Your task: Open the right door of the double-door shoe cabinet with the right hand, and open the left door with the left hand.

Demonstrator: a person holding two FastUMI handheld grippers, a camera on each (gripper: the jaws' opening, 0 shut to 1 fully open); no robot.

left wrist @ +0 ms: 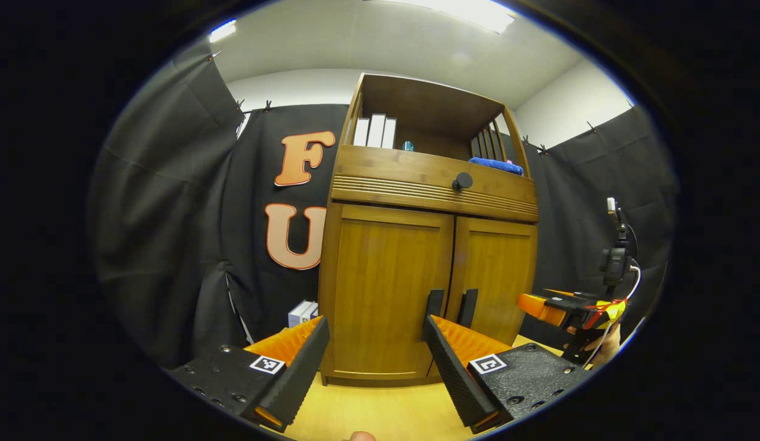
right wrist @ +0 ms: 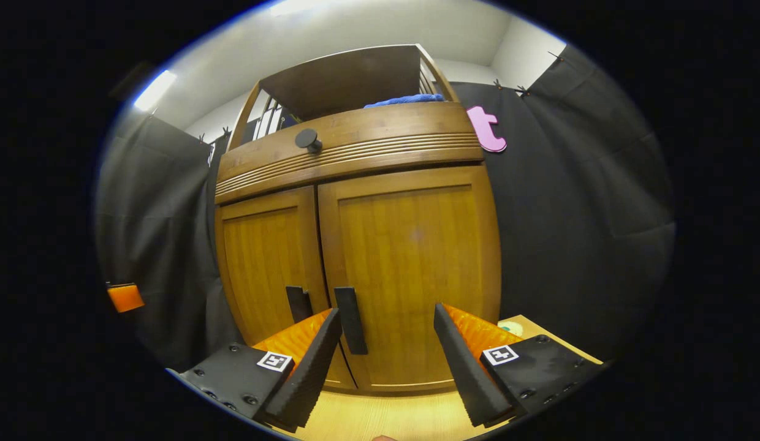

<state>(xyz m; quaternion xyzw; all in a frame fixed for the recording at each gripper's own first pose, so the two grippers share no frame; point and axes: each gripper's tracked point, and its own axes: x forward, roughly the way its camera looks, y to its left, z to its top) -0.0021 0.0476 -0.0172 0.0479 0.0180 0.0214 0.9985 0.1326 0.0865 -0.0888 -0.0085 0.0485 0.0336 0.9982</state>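
The shoe cabinet (left wrist: 429, 245) stands upright on the pale wooden table (left wrist: 380, 410), its long axis vertical, its front facing both cameras. Both doors are shut and flush. In the left gripper view the left door (left wrist: 386, 288) fills the middle and the right door (left wrist: 496, 275) lies to its right. Two dark handles run vertically beside the centre seam: the left handle (left wrist: 434, 304) and the right handle (left wrist: 467, 308), side by side and close together near the doors' lower halves. Above the doors a ribbed drawer front carries a round dark knob (left wrist: 462, 181). The open shelf on top holds white boxes (left wrist: 375, 130) standing upright and a blue cloth (left wrist: 495, 164) lying at the right.

The left claw (left wrist: 375, 343) is spread wide, holding nothing, and faces the left door, short of it. To its right the right claw (left wrist: 542, 308) appears, held by a hand (left wrist: 608, 346), pointing toward the right door.

In the right gripper view the right claw (right wrist: 387, 334) is likewise wide and empty. It faces the right door (right wrist: 417, 269). The right handle (right wrist: 351, 320) shows just beside its left finger (right wrist: 309, 361), without clear contact, and the left handle (right wrist: 299, 303) shows beyond it.
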